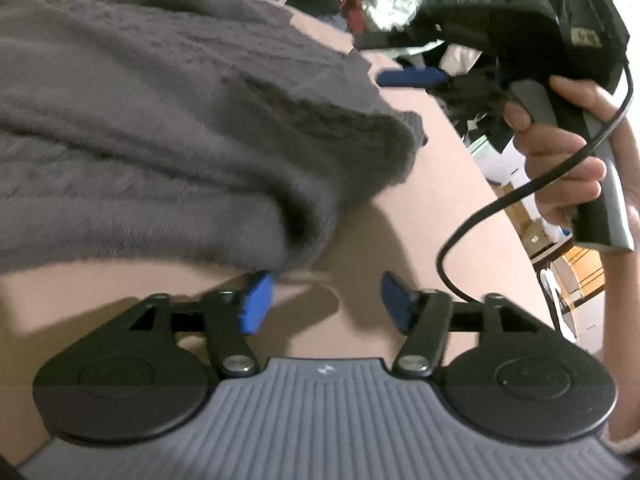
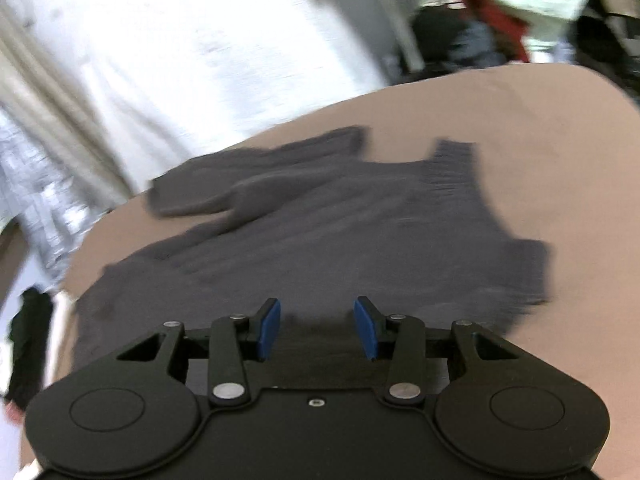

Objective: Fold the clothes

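Left wrist view. Your left gripper (image 1: 326, 302) stands with its jaws apart and nothing between the blue pads (image 1: 256, 304); bare table (image 1: 420, 184) shows in the gap. The grey sweater (image 1: 160, 128) lies on the table ahead and to the left, its folded, rounded edge just beyond the left pad, close enough that contact cannot be ruled out. At the right your right hand (image 1: 576, 168) carries the right gripper (image 1: 412, 76) above the table, a black cable (image 1: 520, 196) looping down from it. Risk: the cable hangs near the left gripper's right pad and could snag if your two hands cross. Risk: a sideways sweep of the left pad would catch the soft rolled edge and drag the fold open.

Right wrist view. Your right gripper (image 2: 317, 328) is also open and empty, jaws moderately spread above the sweater (image 2: 320, 232), which lies spread on the table (image 2: 540, 120) with a sleeve (image 2: 248, 172) laid across the body at upper left. The picture is blurred, so the layers are hard to tell apart. Risk: a pinch made here may take one layer only, or two where you want one, and skew the next fold. Risk: the garment's left part lies near the table edge, where a pull that way could slide it off.
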Demonstrator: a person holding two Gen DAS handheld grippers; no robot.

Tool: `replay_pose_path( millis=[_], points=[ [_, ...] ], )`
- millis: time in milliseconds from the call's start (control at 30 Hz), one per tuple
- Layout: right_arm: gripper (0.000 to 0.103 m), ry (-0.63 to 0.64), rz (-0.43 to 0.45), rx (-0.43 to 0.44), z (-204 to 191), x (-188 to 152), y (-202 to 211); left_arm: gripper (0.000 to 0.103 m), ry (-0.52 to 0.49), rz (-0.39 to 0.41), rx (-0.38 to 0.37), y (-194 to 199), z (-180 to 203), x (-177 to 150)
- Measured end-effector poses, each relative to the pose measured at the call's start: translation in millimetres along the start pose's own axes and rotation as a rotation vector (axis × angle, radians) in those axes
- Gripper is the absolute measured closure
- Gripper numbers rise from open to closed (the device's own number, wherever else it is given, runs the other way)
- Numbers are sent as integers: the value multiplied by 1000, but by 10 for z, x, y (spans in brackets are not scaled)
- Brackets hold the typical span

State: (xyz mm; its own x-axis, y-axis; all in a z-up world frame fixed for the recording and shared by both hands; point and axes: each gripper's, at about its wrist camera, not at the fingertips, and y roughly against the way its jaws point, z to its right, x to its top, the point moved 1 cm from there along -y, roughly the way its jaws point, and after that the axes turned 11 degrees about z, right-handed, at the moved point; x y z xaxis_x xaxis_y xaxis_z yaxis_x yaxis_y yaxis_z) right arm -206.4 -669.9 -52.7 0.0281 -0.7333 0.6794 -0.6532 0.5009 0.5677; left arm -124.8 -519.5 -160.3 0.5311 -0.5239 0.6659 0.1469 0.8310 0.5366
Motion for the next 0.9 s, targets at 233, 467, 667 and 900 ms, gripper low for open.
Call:
replay_pose_path(
  millis=[233,467,667,900],
  points=[
    [42,96,-97,-47,-198,-123,-276,41,33,349,366,742,-353,265],
    [42,116,-176,-41,-287,-283,-545,39,177,444,691,1031,-1306,962],
    [42,269,-200,-71,-518,-412,-651,35,84,189,788,678,-1895,1147],
    [42,283,-220,-153,-417,-445,-647,31,115,172,866,697,-1750,1174]
  ],
)
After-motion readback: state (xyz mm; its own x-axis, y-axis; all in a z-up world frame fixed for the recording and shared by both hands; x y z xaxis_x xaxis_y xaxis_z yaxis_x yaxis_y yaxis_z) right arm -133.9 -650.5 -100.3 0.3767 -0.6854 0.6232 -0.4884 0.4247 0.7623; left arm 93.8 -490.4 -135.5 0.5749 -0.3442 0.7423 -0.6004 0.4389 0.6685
